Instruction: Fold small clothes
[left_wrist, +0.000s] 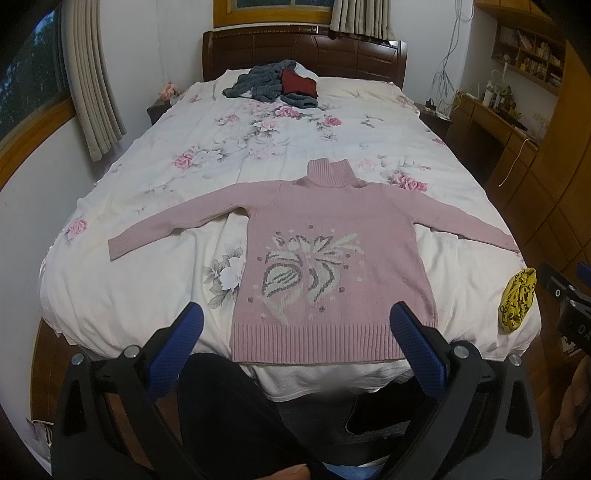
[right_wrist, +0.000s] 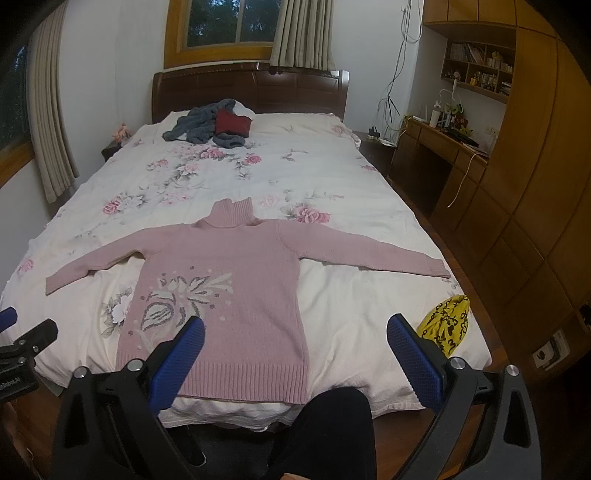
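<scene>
Hovering off the foot of the bed (left_wrist: 110, 314), both tongs hold nothing: left gripper (left_wrist: 295, 325) w/ blue pads spread wide, right gripper (right_wrist: 295, 339) likewise agape, neither touching fabric. Held back from the bed edge, prob. so the whole garment stays in sight before the first grab.

Just beyond the tips lies the pink sweater (left_wrist: 332, 258), flat, front up, ribbed hem at the bed's foot edge, turtleneck pointing toward the headboard (left_wrist: 303, 51). Sleeves stretched out to either side, left cuff well short of the bed's side edge, right cuff near the other side edge. Laid out this way bc a fold needs sleeves clear & body smooth; nothing folded yet, I judge.

On the bed's near right corner, apart from the sweater, sits a yellow patterned cloth (right_wrist: 447, 325), bunched. Far up by the headboard, a grey knit pile (right_wrist: 199, 122) w/ a dark red garment (right_wrist: 232, 122) on it, maybe waiting or done, can't tell.
</scene>
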